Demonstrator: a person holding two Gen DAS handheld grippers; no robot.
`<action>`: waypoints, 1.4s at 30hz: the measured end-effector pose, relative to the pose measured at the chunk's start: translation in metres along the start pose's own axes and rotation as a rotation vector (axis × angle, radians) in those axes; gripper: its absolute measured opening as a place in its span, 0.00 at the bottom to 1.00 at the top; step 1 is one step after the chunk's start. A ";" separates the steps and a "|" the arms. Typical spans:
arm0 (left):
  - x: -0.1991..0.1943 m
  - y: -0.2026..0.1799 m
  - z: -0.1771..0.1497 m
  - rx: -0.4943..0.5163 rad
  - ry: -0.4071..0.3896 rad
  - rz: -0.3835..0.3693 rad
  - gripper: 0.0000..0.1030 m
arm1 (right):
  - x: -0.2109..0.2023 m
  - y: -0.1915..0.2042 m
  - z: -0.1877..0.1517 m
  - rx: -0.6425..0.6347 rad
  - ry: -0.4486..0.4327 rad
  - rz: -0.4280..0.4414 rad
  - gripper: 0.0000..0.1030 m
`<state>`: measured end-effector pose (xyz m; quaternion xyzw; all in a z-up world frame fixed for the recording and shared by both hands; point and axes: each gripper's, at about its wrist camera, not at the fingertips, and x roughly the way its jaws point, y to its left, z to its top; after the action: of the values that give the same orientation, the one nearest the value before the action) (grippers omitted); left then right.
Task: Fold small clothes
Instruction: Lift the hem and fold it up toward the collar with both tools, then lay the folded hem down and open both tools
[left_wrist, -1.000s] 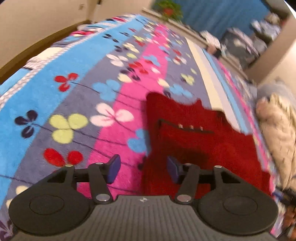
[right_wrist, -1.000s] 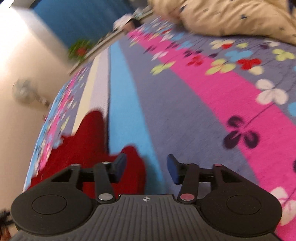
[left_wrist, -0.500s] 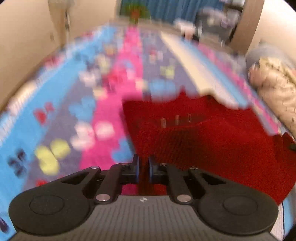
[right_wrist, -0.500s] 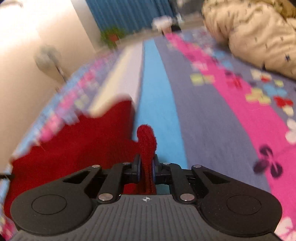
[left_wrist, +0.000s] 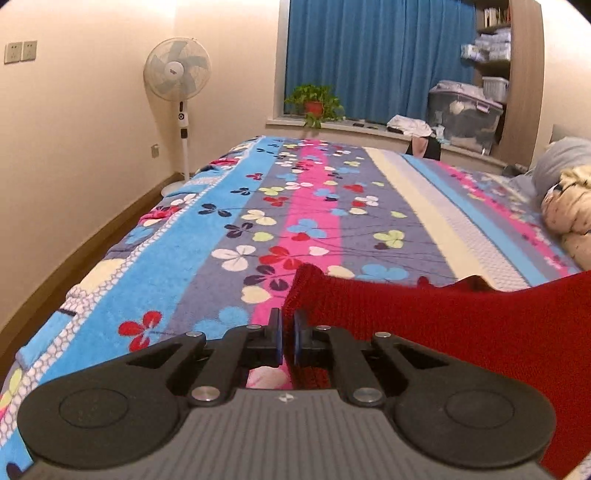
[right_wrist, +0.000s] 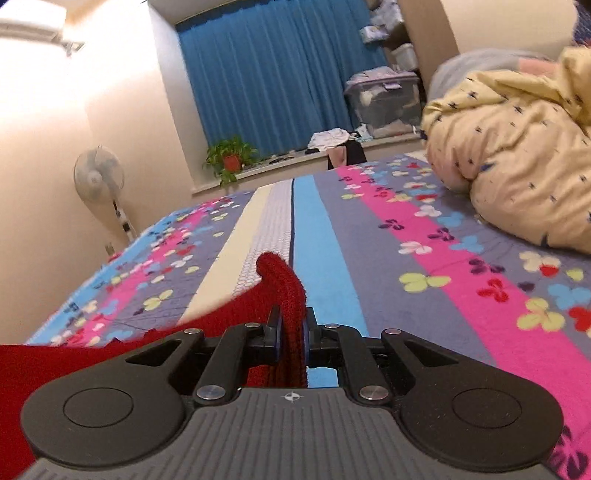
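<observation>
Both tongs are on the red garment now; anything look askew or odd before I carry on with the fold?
Nothing alarming. The right tongs clamp a thick bunched wad of the red garment. The left tongs look shut, but whether cloth sits between the pads is unclear; it may lie beside them. Check that grip.

A: How is the left tool (left_wrist: 287, 341) built?
B: Black linkage arms, silver screws, blue pads, a grey ribbed housing with round black discs at four and eight o'clock.
A: And the right tool (right_wrist: 292, 341)?
B: Identical.
</observation>
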<state>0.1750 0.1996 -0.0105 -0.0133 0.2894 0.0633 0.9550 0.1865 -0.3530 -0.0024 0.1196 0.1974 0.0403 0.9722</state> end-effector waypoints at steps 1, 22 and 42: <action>0.004 0.000 0.001 0.000 -0.008 0.013 0.06 | 0.002 0.005 0.001 -0.017 -0.027 0.000 0.10; 0.010 0.021 -0.009 -0.145 0.416 0.003 0.62 | 0.001 -0.021 -0.013 0.280 0.379 -0.106 0.50; -0.070 0.010 -0.061 -0.153 0.416 -0.204 0.13 | -0.071 -0.015 -0.058 0.320 0.391 -0.097 0.14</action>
<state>0.0822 0.1979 -0.0224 -0.1277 0.4711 -0.0160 0.8726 0.0989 -0.3635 -0.0313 0.2521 0.3912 -0.0158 0.8850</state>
